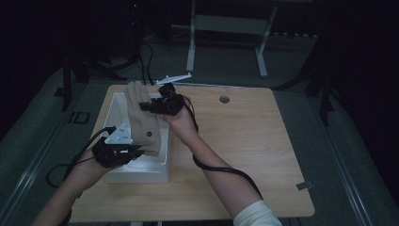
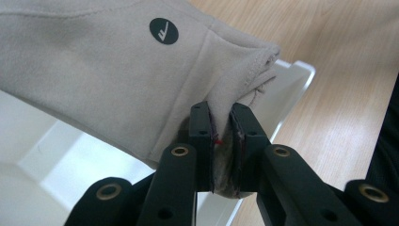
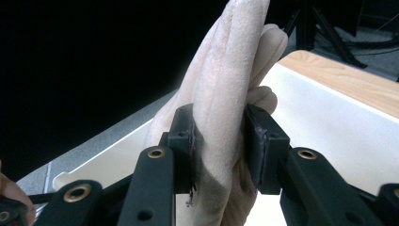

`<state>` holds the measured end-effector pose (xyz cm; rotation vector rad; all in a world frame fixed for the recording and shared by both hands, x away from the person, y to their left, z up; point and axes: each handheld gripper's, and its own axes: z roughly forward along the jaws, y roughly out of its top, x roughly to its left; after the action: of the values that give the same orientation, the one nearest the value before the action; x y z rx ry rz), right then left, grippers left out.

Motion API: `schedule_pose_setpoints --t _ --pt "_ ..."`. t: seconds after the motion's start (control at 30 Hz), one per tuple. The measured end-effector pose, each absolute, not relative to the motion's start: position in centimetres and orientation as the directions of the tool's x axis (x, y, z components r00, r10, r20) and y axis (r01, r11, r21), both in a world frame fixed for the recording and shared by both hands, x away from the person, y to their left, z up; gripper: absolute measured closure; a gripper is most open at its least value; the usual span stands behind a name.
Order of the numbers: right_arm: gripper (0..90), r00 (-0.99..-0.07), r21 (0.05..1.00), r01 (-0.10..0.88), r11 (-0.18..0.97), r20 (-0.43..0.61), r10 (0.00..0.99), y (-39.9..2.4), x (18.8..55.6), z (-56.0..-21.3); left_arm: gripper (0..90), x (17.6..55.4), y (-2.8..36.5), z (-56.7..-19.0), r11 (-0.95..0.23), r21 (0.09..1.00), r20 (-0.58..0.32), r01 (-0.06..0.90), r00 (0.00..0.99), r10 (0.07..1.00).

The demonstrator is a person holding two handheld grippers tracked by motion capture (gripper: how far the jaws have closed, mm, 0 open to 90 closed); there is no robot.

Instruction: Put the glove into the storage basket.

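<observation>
Your left hand-held gripper [image 2: 221, 117] pinches the soft, limp glove's [image 2: 103, 80] cuff; your right hand-held gripper [image 3: 219, 136] clamps its fingers; keep both ends held.

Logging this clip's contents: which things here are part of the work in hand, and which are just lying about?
In use:
- beige glove, held over the box
- left hand-held gripper, shut on the glove's cuff
- right hand-held gripper, shut on the glove's fingers
- white box, under the glove

Lying about:
- wooden table
- white frame on the floor behind
</observation>
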<state>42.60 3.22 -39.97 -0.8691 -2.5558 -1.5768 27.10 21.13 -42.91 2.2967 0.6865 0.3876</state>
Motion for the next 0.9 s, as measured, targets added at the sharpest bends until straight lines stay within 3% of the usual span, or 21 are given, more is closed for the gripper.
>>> schedule_pose_setpoints --t 0.63,0.9 --pt "65.7 -0.823 0.729 0.515 0.450 0.275 0.497 5.5 43.4 -44.8 81.3 27.9 22.0 -48.6 -0.611 0.651 0.035 0.450 0.786 0.617" --pt "65.2 -0.814 0.674 0.532 0.512 0.243 0.527 6.3 43.6 -45.5 80.7 28.2 20.6 -50.2 -0.640 0.619 0.063 0.456 0.783 0.619"
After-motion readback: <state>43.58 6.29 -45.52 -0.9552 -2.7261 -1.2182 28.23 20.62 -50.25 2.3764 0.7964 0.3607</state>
